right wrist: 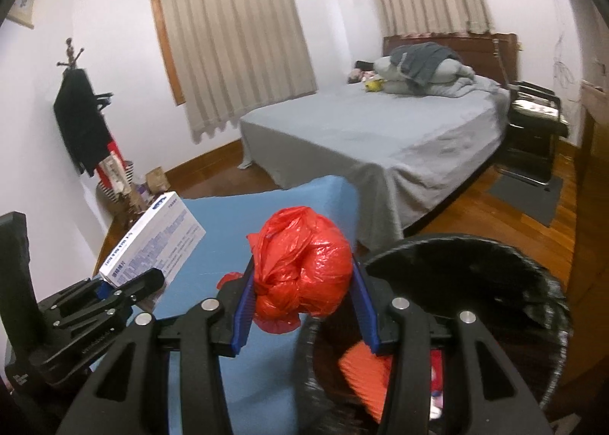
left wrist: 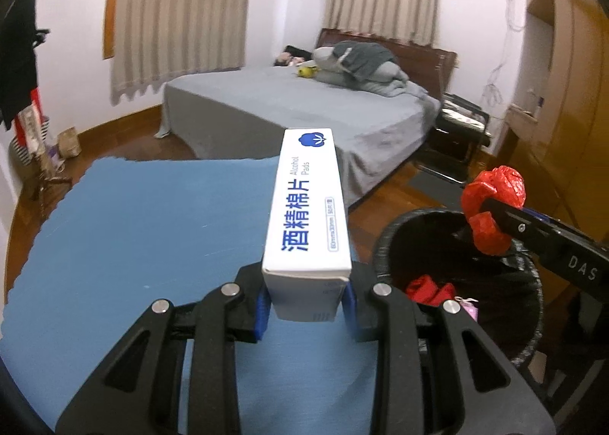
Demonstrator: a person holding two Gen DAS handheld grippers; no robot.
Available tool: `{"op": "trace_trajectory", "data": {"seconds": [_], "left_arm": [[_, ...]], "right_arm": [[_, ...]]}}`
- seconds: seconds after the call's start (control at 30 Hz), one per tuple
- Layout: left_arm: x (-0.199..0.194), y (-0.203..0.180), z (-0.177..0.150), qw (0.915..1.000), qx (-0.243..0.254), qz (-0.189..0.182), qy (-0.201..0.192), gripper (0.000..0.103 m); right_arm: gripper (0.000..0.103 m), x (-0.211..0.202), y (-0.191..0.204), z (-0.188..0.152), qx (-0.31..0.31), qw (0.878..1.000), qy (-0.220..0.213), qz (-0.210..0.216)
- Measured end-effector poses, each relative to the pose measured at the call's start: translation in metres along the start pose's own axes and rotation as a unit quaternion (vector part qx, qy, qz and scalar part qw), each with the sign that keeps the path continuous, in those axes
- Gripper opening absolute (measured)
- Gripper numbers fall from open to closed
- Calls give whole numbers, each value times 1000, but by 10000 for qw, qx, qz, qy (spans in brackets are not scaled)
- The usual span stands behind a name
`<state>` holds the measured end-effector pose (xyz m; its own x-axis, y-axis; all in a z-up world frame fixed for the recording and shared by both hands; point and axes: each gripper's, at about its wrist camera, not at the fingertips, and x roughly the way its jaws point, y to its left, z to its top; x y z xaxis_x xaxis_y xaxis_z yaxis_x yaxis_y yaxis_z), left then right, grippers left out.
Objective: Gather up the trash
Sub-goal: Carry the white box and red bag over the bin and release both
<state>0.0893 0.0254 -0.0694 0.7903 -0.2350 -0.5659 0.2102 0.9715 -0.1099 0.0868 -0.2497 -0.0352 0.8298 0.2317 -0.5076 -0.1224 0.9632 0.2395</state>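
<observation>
Left wrist view: we see left tongs [left wrist: 306,305] clamped on white alcohol-pads box [left wrist: 308,206], label readable only here, box over blue worktop [left wrist: 133,229]. At 3 o'clock, right tongs pinching red bag [left wrist: 491,206] above black-lined bin [left wrist: 468,294].

Right wrist view: we see right tongs [right wrist: 302,301] gripping red bag [right wrist: 304,263] at bin [right wrist: 475,271] rim; box's printed back at 9 o'clock. Beyond: grey bed [right wrist: 380,138], curtains [right wrist: 236,39], wood floor [right wrist: 475,202].
</observation>
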Motion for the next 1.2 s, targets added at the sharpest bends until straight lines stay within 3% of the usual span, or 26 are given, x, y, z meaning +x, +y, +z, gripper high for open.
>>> {"op": "trace_trajectory", "data": {"seconds": [0.6, 1.03, 1.2], "left_arm": [[41, -120, 0, 9910, 846, -1029, 145, 30], [82, -161, -12, 9811, 1105, -1491, 544, 31], [88, -162, -12, 9807, 1065, -1525, 604, 43]], "right_arm": [[46, -39, -97, -22, 459, 9947, -52, -915], [48, -31, -138, -29, 623, 9908, 115, -1193], [57, -28, -146, -30, 657, 9899, 171, -1243]]}}
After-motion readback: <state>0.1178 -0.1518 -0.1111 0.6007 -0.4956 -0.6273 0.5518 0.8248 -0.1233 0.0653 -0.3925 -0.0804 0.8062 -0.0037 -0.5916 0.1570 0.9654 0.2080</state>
